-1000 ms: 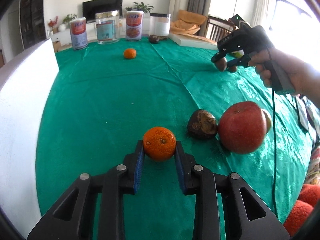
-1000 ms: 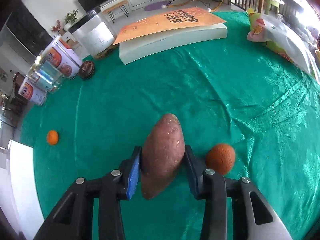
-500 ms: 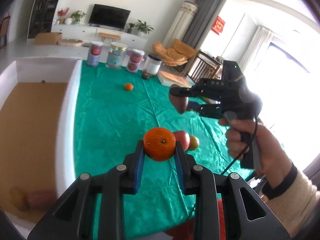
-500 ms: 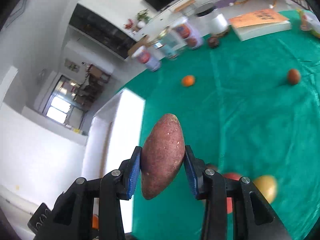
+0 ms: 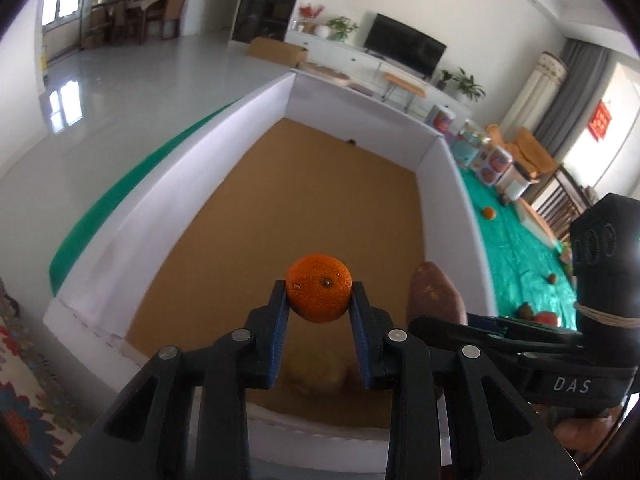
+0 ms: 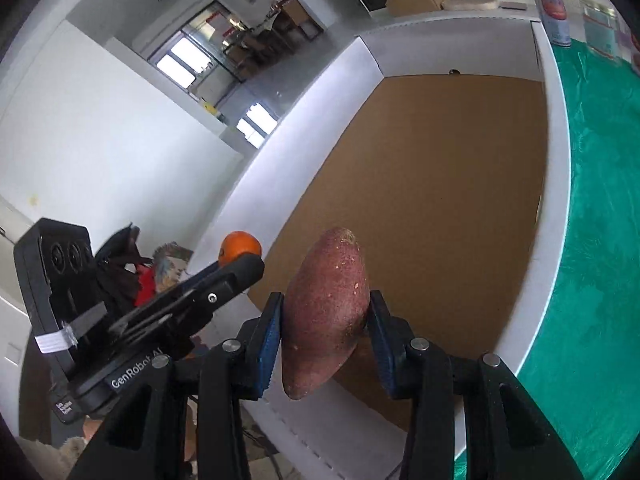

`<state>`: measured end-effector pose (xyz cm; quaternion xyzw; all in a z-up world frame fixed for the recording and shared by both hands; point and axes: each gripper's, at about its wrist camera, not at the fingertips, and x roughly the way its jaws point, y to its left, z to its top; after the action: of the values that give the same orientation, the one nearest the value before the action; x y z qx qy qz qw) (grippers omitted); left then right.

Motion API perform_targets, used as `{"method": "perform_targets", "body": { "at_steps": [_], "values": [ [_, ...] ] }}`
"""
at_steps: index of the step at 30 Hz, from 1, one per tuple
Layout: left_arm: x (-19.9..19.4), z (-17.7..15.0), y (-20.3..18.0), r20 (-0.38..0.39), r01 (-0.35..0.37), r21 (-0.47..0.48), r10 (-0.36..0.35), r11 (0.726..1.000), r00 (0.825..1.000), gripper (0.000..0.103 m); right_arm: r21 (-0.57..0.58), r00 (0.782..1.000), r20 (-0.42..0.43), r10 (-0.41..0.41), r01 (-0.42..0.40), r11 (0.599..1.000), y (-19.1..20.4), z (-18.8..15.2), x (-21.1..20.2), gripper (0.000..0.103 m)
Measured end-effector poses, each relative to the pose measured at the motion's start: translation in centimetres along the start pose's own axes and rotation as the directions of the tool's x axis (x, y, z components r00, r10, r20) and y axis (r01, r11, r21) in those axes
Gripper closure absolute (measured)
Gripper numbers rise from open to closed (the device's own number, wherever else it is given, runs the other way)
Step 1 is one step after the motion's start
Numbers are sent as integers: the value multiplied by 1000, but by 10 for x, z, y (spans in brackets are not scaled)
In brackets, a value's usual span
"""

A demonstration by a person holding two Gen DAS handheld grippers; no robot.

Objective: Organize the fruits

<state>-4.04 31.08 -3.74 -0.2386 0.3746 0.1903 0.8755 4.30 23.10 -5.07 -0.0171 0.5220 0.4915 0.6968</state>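
Left tool (image 5: 319, 312) clamped on mandarin (image 5: 319, 293), light, soft-skinned; right tool (image 6: 325, 330) squeezing sweet potato (image 6: 326, 312) mid-body, heavier, firm; above box (image 5: 276, 128).

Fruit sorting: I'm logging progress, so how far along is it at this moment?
Partway. Blurred pieces seem to lie in the white box already. In hand: the left gripper holds an orange and the right gripper a sweet potato, both over the box, unreleased. Left: several fruits on the green cloth.
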Motion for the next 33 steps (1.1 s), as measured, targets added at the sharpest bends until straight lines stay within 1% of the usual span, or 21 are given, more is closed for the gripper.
{"method": "perform_targets", "body": {
  "at_steps": [1, 2, 3, 4, 5, 6, 7, 8, 11, 13, 16, 19, 21, 23, 24, 25, 26, 27, 28, 30, 33],
  "values": [
    [5, -1, 3, -5, -18, 0, 18, 1000, 1000, 72, -18, 999, -3, -34, 33, 999, 1, 0, 3, 61],
    [8, -3, 3, -8, -30, 3, 30, 1000, 1000, 67, -32, 998, -3, -59, 59, 998, 2, 0, 4, 61],
    [12, -4, 3, -10, -36, 7, 36, 999, 999, 58, -38, 997, 6, -76, 76, 996, -1, 0, 2, 60],
    [13, -6, 1, -8, -36, 9, 36, 999, 999, 54, -42, 996, 21, -82, 83, 996, -4, 4, 0, 59],
    [14, -6, -1, -2, -39, 12, 39, 999, 999, 41, -44, 996, 37, -83, 84, 995, -6, 5, -5, 56],
    [14, -6, -4, 5, -47, 13, 47, 999, 999, 25, -43, 995, 57, -83, 86, 995, -10, 6, -13, 44],
    [11, -6, -5, 19, -53, 9, 52, 999, 998, 18, -37, 993, 85, -82, 86, 996, -14, 7, -22, 33],
    [8, -6, -9, 37, -55, 4, 55, 998, 998, 10, -32, 990, 118, -80, 84, 996, -18, 8, -33, 29],
    [-2, -2, -24, 83, -19, 14, 18, 1000, 996, 9, -22, 968, 231, -97, 105, 994, -32, -6, -77, 22],
    [-9, -2, -44, 104, 13, 51, -19, 999, 994, 9, 4, 938, 309, -160, 167, 986, -49, -23, -110, 9],
    [-21, -10, -87, 115, 88, 148, -106, 985, 988, 7, 81, 869, 391, -305, 298, 951, -79, -62, -156, 5],
    [-26, -29, -143, 72, 196, 272, -224, 942, 972, 6, 189, 777, 399, -488, 451, 872, -118, -107, -197, 3],
    [-21, -45, -183, 11, 266, 353, -288, 897, 957, 5, 264, 699, 350, -624, 566, 781, -149, -136, -217, 2],
    [-14, -63, -219, -70, 332, 413, -333, 848, 940, 5, 342, 597, 267, -757, 675, 653, -185, -164, -238, 2],
    [-8, -71, -235, -107, 364, 436, -354, 823, 929, 5, 378, 557, 220, -801, 708, 596, -204, -179, -245, 2],
    [0, -80, -251, -136, 378, 461, -357, 803, 924, 5, 408, 530, 176, -829, 727, 552, -225, -191, -257, 2],
    [10, -88, -264, -156, 376, 485, -345, 790, 926, 5, 439, 512, 134, -848, 737, 514, -244, -203, -263, 2],
    [20, -95, -276, -171, 369, 503, -328, 782, 929, 5, 470, 505, 101, -857, 735, 489, -261, -214, -269, 2],
    [30, -101, -288, -182, 361, 517, -313, 776, 932, 5, 501, 511, 79, -856, 722, 477, -278, -226, -274, 2],
    [49, -114, -298, -188, 332, 540, -273, 773, 943, 5, 562, 537, 60, -841, 679, 473, -303, -249, -285, 2],
    [80, -122, -300, -162, 253, 570, -195, 782, 967, 5, 601, 541, 70, -838, 647, 468, -319, -266, -291, 2]
  ]
}}
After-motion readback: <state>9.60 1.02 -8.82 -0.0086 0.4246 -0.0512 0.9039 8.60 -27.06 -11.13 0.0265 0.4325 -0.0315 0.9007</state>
